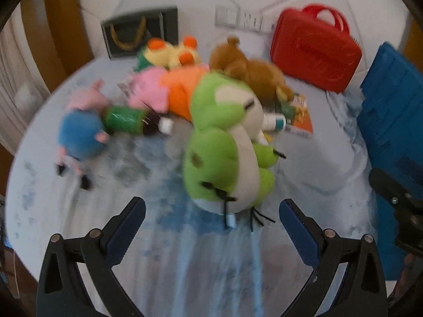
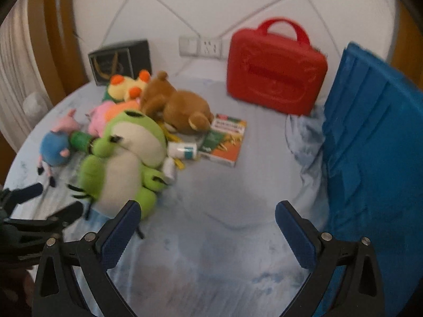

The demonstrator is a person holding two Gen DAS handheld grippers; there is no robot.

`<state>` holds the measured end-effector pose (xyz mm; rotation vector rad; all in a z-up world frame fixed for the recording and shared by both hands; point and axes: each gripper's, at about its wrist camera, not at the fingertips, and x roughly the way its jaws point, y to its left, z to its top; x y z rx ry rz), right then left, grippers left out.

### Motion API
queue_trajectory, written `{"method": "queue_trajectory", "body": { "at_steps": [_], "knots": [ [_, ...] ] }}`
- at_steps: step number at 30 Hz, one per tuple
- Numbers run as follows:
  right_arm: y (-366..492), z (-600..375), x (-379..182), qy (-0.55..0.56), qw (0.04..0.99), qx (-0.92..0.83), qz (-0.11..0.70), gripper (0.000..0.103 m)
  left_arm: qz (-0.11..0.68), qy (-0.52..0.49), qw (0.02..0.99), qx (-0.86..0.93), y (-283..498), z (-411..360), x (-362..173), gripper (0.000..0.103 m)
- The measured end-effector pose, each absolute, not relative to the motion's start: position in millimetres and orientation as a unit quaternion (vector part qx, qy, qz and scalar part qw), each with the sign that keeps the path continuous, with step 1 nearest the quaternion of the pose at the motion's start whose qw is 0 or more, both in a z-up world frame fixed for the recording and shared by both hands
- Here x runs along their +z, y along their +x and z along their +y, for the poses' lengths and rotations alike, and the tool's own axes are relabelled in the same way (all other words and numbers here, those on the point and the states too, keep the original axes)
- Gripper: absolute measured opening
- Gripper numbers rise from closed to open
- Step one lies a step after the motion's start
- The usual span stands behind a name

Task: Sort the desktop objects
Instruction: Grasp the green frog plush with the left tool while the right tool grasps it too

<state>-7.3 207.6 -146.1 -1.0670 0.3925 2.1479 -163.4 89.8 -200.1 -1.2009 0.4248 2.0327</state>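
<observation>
A green frog plush [image 1: 224, 142] lies on the blue cloth just ahead of my open, empty left gripper [image 1: 211, 227]. Behind it lies a pile: a brown bear plush [image 1: 251, 71], a pink and orange plush [image 1: 169, 89], a yellow plush [image 1: 171, 52], a blue-bodied pig plush [image 1: 82, 129], a green-labelled bottle [image 1: 129, 120], a small white bottle [image 1: 275, 122] and a booklet [image 1: 301, 116]. My right gripper [image 2: 206, 227] is open and empty over bare cloth, with the frog [image 2: 124, 158] at its left finger. The bear [image 2: 182, 108] and booklet [image 2: 224, 140] lie beyond.
A red plastic case [image 2: 275, 68] stands against the white wall at the back. A blue crate [image 2: 370, 142] stands at the right. A dark framed box [image 2: 119, 60] stands at the back left. The left gripper's fingers [image 2: 34, 214] show at the right view's left edge.
</observation>
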Motion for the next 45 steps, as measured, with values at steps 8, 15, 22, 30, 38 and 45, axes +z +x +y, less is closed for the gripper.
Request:
{"method": "queue_trajectory", "body": {
  "at_steps": [8, 15, 22, 30, 38, 45],
  "knots": [
    [-17, 238, -194, -0.461, 0.332, 0.806, 0.165, 0.103, 0.206, -0.501, 0.323, 0.776, -179, 120, -263, 0.102],
    [-65, 229, -227, -0.492, 0.282, 0.804, 0.179, 0.103, 0.235, -0.472, 0.253, 0.811, -244, 87, -257, 0.102],
    [-104, 206, -228, -0.49, 0.253, 0.815, 0.178, 0.103, 0.206, -0.457, 0.193, 0.843, -311, 49, -231, 0.102],
    [-106, 199, -225, -0.494, 0.262, 0.812, 0.171, 0.103, 0.081, -0.521, 0.285, 0.8, -260, 48, -220, 0.102],
    [-66, 215, -212, -0.483, 0.297, 0.805, 0.175, 0.103, 0.099, -0.534, 0.313, 0.779, -213, 98, -244, 0.101],
    [-73, 223, -199, -0.468, 0.276, 0.82, 0.18, 0.103, 0.154, -0.536, 0.286, 0.779, -238, 103, -271, 0.078]
  ]
}}
